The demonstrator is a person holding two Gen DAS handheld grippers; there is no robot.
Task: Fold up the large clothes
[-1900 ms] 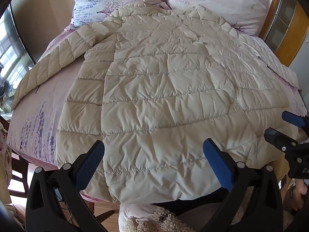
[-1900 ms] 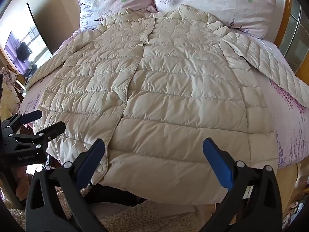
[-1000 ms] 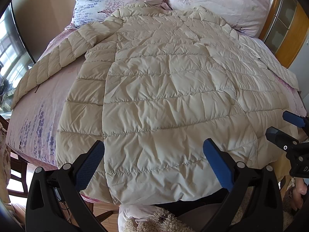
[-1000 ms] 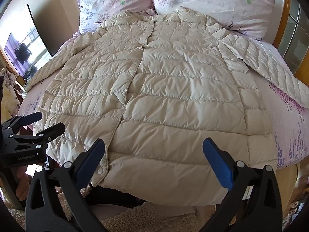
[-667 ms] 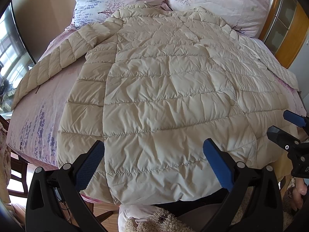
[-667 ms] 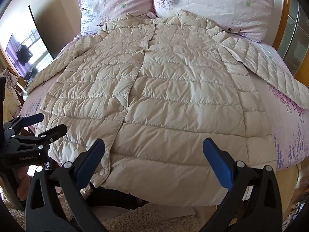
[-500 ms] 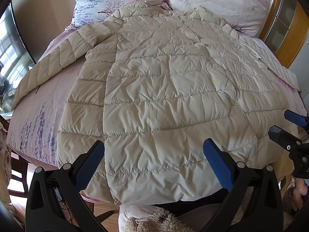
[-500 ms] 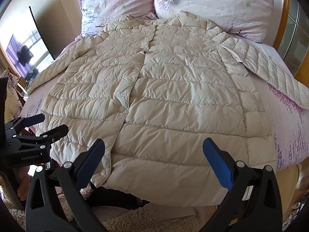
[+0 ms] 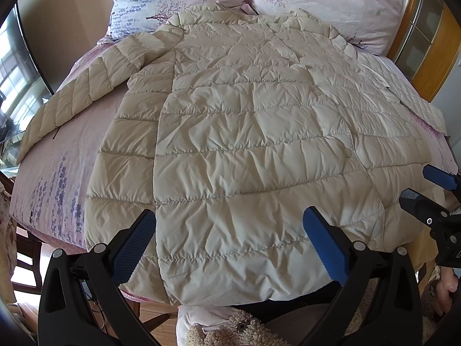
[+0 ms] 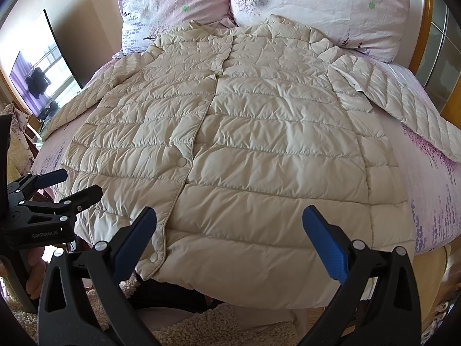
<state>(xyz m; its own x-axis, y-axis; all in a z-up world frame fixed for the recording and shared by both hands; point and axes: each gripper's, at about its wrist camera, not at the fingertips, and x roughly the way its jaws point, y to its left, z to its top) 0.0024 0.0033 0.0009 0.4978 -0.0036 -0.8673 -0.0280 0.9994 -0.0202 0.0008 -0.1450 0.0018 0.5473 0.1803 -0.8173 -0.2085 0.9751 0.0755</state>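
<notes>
Both the left gripper (image 9: 229, 242) and right gripper (image 10: 229, 242) hover wide apart, holding nothing, over the cream jacket's (image 9: 245, 144) hem at the bed's (image 9: 57, 155) foot edge.

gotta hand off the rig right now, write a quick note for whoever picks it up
Left gripper: open, empty, hovering over the hem.
Right gripper: open, empty, also at the hem.
The cream puffer coat lies flat, front up and snapped shut, collar at the pillows, on the bed, both sleeves spread out sideways.
Done: coat laid out.
Left: every fold, probably sleeves in first.
</notes>
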